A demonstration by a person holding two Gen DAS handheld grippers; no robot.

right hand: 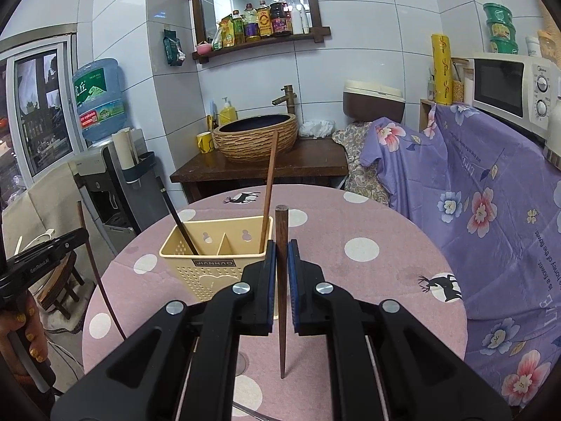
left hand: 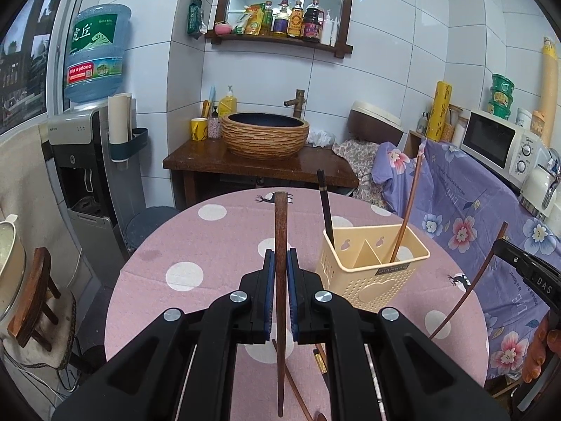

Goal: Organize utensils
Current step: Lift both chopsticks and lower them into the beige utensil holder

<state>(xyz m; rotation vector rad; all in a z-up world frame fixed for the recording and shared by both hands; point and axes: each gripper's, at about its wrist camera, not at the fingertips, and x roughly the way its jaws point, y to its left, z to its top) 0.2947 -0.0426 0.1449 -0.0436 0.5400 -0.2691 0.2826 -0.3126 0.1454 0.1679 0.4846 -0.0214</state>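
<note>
Wooden chopsticks are pinched upright, one in the left tool (left hand: pixel 280 263) and one in the right tool (right hand: pixel 281 256), both just beside the yellow caddy (left hand: pixel 368 266), so I'd lift each tip clear over its rim, then lower straight in.
</note>
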